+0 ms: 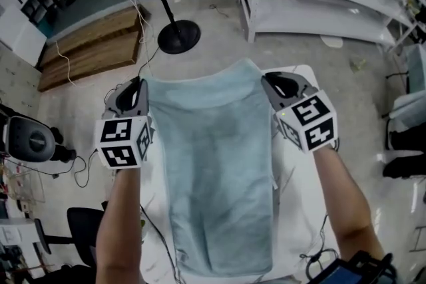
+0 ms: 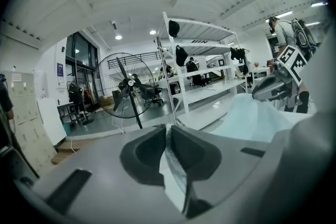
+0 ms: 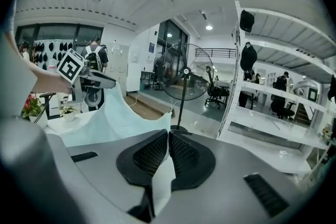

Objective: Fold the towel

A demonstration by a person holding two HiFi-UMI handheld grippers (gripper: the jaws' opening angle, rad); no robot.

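**Towel (image 1: 219,169): far corners gripped, first fold not yet laid**

The pale blue-green towel lies lengthwise on the white table (image 1: 303,209) in a single layer. Its near edge is flat at the table's near end. Its far edge is raised off the surface and sags slightly in the middle between its two corners.

The left gripper (image 1: 141,88) holds the far left corner. Its own view shows the jaws pressed together with a thin strip of cloth pinched between the pads. The right gripper (image 1: 268,83) holds the far right corner in the same way, jaws closed on a fold of cloth. Both grippers are above the table's far end, level with one another and well apart.

Assessment: the grasp is done; the fold itself is not. No part of the towel is doubled over yet. Remaining, as judged: bring the far edge over to the near edge, line up the corners, let go, then make any further folds.

Beyond the table's far end a standing fan (image 1: 178,35) is on the floor, with white shelving (image 1: 319,3) at far right.
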